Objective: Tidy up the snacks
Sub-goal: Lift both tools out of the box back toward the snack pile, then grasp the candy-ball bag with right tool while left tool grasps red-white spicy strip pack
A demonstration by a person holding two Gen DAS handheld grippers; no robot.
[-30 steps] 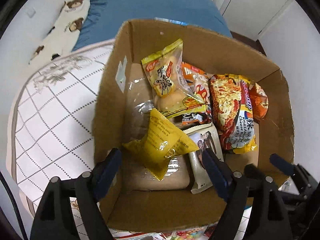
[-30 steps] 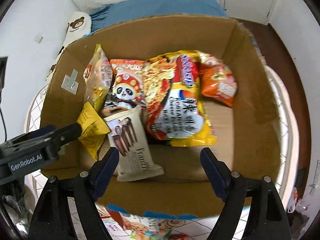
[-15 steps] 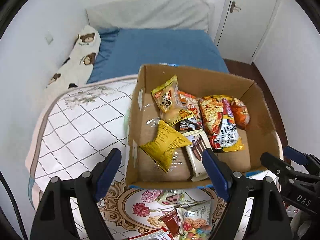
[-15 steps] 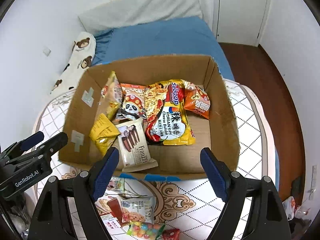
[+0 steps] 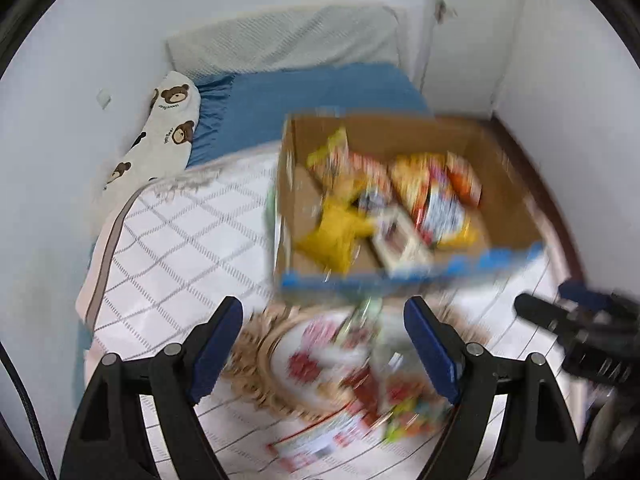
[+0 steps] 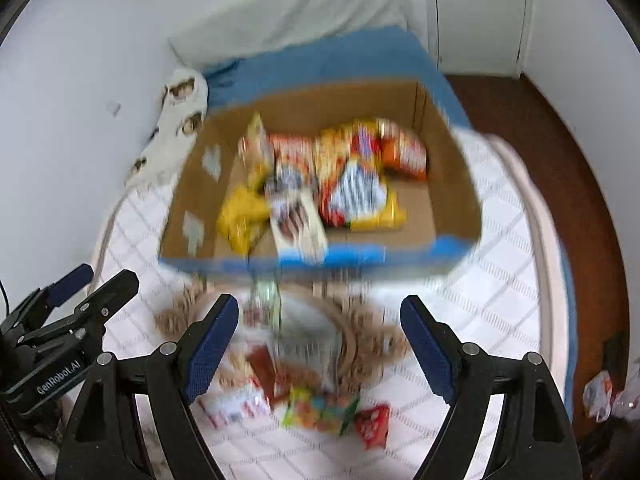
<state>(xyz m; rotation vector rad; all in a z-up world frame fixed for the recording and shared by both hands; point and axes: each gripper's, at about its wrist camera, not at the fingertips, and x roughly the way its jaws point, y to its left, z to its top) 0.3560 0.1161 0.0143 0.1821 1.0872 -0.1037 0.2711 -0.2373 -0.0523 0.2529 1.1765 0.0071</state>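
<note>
A cardboard box (image 5: 500, 184) (image 6: 452, 184) stands on the quilted bed and holds several snack packets, among them a yellow packet (image 5: 332, 232) (image 6: 240, 216) and a noodle packet (image 5: 440, 208) (image 6: 356, 188). More loose snack packets (image 5: 372, 384) (image 6: 316, 404) lie on the quilt in front of the box. My left gripper (image 5: 324, 344) is open and empty, above the loose packets. My right gripper (image 6: 320, 340) is open and empty, also over them. Both views are blurred by motion.
A bear-print pillow (image 5: 160, 136) lies at the left by the wall. A blue sheet (image 5: 304, 92) and a grey pillow (image 5: 288, 40) lie behind the box. A door (image 6: 480, 12) and dark floor (image 6: 560, 152) are at the right.
Both grippers have pulled back and up from over the box; the box now looks smaller and the loose packets in front of it have come into view. Both stay open.
</note>
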